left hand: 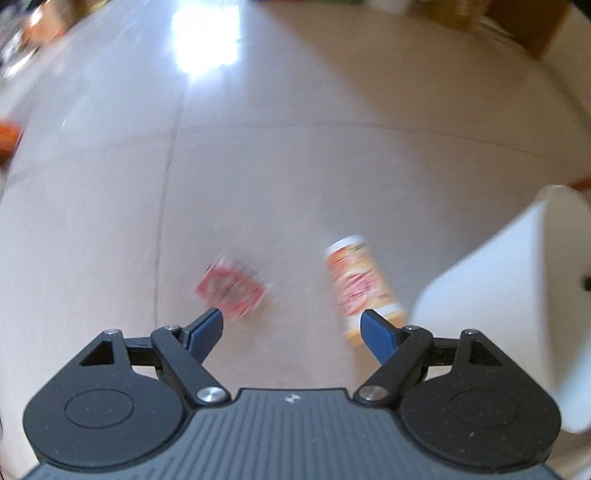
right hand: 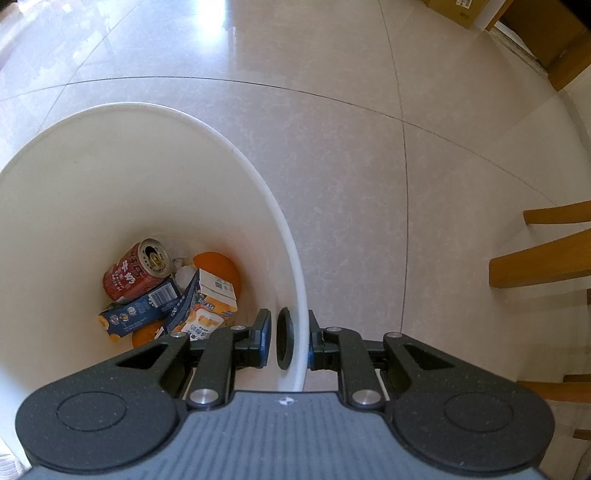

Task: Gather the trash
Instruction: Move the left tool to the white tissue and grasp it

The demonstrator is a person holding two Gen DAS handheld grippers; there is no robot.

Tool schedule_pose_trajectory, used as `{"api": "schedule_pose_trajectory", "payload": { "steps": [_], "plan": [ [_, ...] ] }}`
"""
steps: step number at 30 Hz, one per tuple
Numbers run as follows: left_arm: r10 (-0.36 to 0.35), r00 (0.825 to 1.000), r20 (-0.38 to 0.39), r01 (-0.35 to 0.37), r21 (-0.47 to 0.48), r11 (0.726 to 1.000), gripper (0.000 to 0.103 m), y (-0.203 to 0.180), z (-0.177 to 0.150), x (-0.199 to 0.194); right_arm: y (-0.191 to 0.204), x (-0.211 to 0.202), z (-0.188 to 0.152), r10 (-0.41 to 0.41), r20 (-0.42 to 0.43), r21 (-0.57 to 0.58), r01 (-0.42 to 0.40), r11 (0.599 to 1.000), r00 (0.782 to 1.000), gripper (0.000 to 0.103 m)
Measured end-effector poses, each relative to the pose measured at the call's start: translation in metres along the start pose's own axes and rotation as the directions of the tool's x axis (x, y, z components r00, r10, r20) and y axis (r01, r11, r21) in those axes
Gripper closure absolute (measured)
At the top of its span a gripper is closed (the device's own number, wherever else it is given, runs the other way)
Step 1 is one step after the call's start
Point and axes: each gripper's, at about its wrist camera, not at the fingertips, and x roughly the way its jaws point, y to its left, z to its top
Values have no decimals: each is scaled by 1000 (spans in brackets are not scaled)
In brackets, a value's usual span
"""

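Observation:
In the blurred left wrist view a flattened red packet and an orange-labelled cylindrical container lie on the tiled floor. My left gripper hovers just above them, open, with nothing between its blue fingers. The white bin stands at the right. In the right wrist view my right gripper is shut on the bin's wall, one finger inside and one outside, beside a black ring. Inside lie a red can, a blue carton, an orange juice carton and an orange round piece.
Wooden chair legs stand on the right of the bin. A cardboard box and a wooden doorframe are at the far right. An orange object sits at the left edge of the floor.

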Motion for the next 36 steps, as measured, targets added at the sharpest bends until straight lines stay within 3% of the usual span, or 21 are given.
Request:
{"api": "schedule_pose_trajectory", "payload": {
  "steps": [6, 14, 31, 36],
  "plan": [
    [43, 997, -69, -56, -192, 980, 25, 52, -24, 66, 2, 3, -2, -15, 1, -8, 15, 1000, 1000, 82],
    [54, 991, -120, -97, -392, 915, 30, 102, -49, 125, 3, 6, -3, -15, -7, -10, 15, 1000, 1000, 82],
    [101, 984, -144, -159, -488, 858, 49, 125, -64, 168, 0, 6, 1, -11, -26, 25, 12, 1000, 1000, 86],
    [100, 983, -154, -166, -506, 847, 60, 125, -67, 172, 0, 4, 2, -12, -29, 32, 13, 999, 1000, 86]
  ]
}}
